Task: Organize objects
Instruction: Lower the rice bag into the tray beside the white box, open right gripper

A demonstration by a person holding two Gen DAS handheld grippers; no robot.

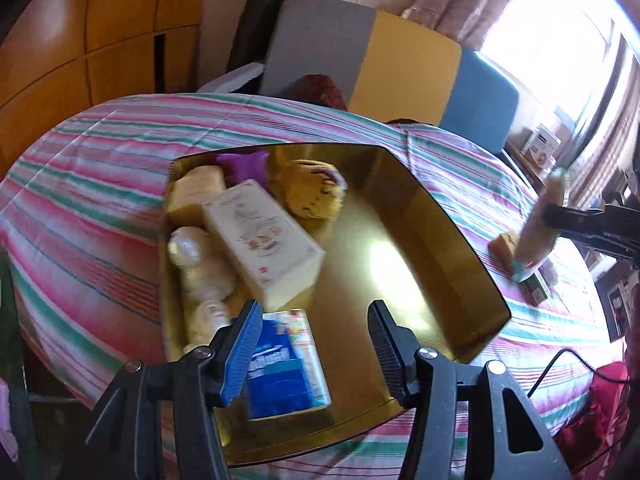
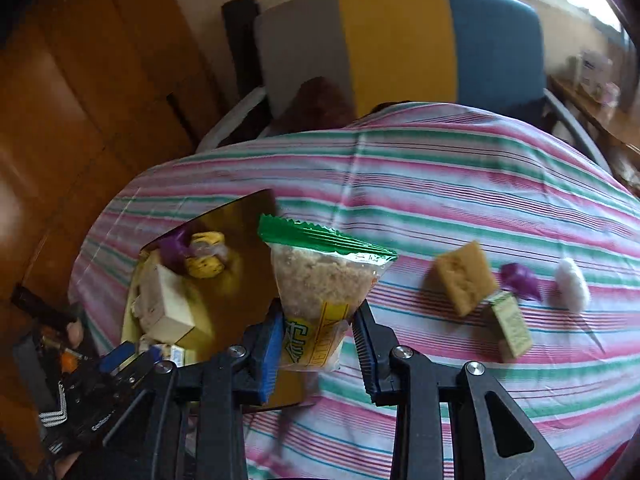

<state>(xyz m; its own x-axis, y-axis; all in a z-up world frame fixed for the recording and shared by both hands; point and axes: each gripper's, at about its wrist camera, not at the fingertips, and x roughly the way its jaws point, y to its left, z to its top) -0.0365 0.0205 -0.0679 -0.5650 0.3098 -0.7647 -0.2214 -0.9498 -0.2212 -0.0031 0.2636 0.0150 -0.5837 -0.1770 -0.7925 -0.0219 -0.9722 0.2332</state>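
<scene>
Left wrist view: left tool (image 1: 316,344) angled down over the near end of the gold tray (image 1: 452,240), jaws apart, gripping nothing. Just under the left finger, a blue carton (image 1: 286,364) lying flat, lettering too blurred to read. Farther in, a cream box (image 1: 264,240) with a faint round print, a yellow bun (image 1: 312,194), a purple wrapper (image 1: 244,166). Far right, raised above the striped desk (image 1: 100,184), the other tool with its packet.

Right wrist view: right tool (image 2: 318,340) tilted downward, clamped on a clear snack packet (image 2: 320,284) with green crimped top and yellow label, characters unreadable. Packet held above the tray's right edge. Right on the cloth: sponge-like cake (image 2: 466,278), small green box (image 2: 512,326), print illegible.
</scene>
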